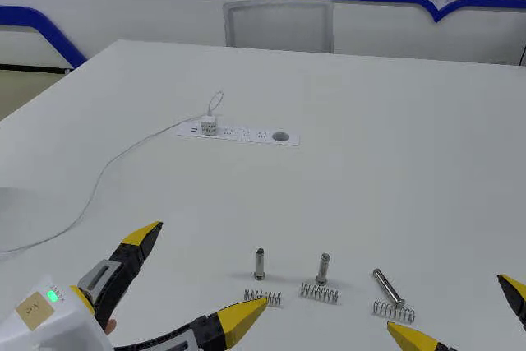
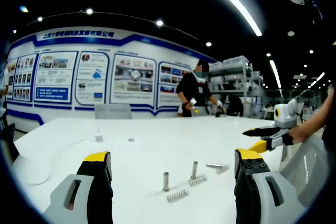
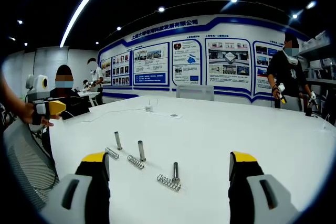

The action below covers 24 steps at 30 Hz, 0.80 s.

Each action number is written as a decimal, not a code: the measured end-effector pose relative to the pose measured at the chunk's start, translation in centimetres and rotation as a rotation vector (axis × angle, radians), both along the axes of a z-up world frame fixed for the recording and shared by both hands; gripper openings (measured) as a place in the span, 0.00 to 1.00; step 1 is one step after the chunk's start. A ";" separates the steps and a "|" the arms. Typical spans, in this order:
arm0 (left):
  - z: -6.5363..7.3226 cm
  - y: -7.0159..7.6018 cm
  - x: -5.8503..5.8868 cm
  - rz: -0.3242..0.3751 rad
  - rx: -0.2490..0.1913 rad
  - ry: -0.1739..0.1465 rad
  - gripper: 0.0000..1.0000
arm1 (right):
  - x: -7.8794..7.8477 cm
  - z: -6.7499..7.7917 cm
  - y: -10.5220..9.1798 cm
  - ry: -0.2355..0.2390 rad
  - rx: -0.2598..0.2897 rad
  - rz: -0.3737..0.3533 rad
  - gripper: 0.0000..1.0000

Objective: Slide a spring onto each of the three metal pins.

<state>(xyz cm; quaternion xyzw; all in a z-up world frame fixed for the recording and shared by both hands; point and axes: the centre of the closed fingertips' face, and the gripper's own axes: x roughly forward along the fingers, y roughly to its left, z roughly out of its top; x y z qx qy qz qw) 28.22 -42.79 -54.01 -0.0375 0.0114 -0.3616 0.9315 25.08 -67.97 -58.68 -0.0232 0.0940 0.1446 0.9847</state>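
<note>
One table [image 1: 394, 170]: white and wide; a power strip [image 1: 238, 133] lies on it, and every place below is given from this strip.
Left tool [image 1: 205, 270]: on the person's side of the strip; jaws wide apart, holding nothing.
Right tool [image 1: 449, 306]: also on the person's side, off to the right of the strip; jaws wide apart, nothing between them.
Three pins: a row on the person's side of the strip. The left pin [image 1: 260, 264] and middle pin [image 1: 322, 269] stand upright. The right pin [image 1: 388, 287] lies flat, its long axis slanting from the strip side toward the right tool.
Three springs: the left spring [image 1: 262, 296], middle spring [image 1: 319, 293] and right spring [image 1: 394, 311] each lie flat just beyond their pin, away from the strip, long axis along the row. None is on a pin.
Coming move: probably the left spring, which is close to one jaw tip of the left tool. The right tool is nearer the lying pin.
</note>
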 end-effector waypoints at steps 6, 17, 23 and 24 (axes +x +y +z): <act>-0.1 0.4 0.2 0.018 -0.003 0.007 0.99 | 0.0 -0.2 0.1 0.010 0.005 0.004 0.95; -0.5 0.5 0.3 0.025 0.012 0.023 0.99 | -0.2 -0.5 0.6 0.032 0.019 0.020 0.93; -0.7 0.6 0.4 0.031 0.018 0.033 0.99 | -0.1 -0.5 1.1 0.044 0.010 0.044 0.89; -0.8 0.6 0.3 0.030 0.017 0.036 0.99 | -0.1 -0.5 1.2 0.043 0.002 0.053 0.89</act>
